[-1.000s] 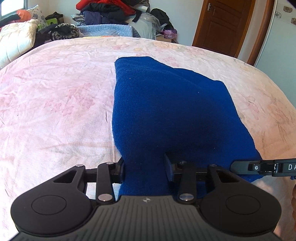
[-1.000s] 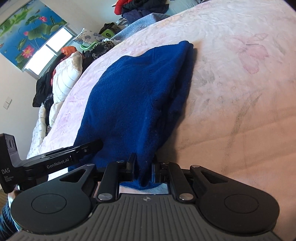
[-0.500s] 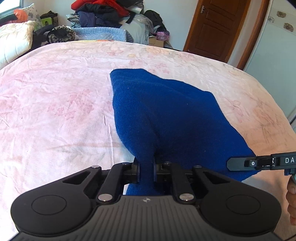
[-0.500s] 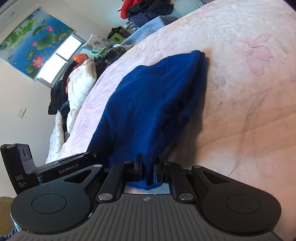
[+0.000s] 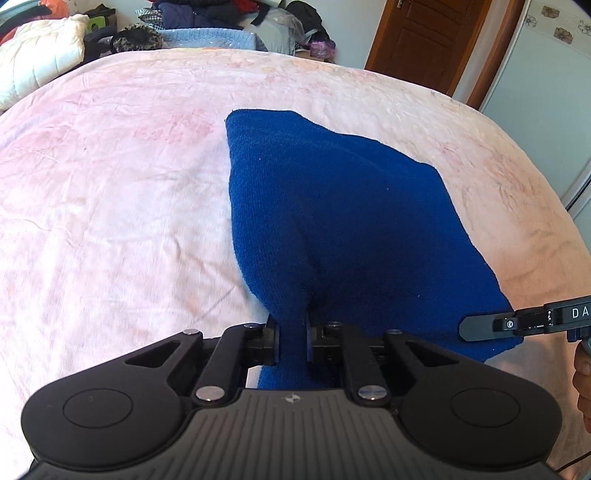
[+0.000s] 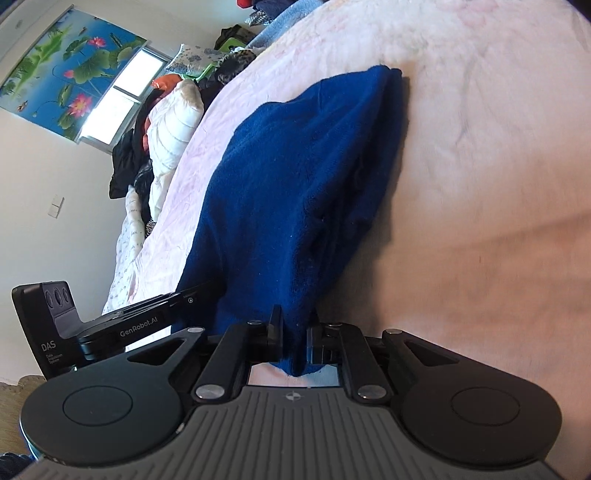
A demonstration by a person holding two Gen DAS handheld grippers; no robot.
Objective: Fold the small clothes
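Observation:
A dark blue knitted garment point(image 5: 332, 221) lies on the pink flowered bedspread point(image 5: 110, 184), its near edge lifted. My left gripper point(image 5: 291, 339) is shut on the garment's near left corner. My right gripper point(image 6: 295, 341) is shut on the near right corner of the same garment point(image 6: 295, 177). The right gripper's finger shows at the right edge of the left wrist view point(image 5: 517, 325). The left gripper's body shows at the lower left of the right wrist view point(image 6: 110, 325). The far end of the garment rests on the bed.
A white quilted pillow point(image 5: 33, 62) and heaps of clothes point(image 5: 207, 14) lie beyond the bed's far edge. A brown wooden door point(image 5: 424, 37) stands at the back right. A window and a lotus picture point(image 6: 66, 74) are on the left wall.
My left gripper has closed on the garment's near edge. Both grippers have lifted the near edge, and the cloth has bunched into a raised fold toward them.

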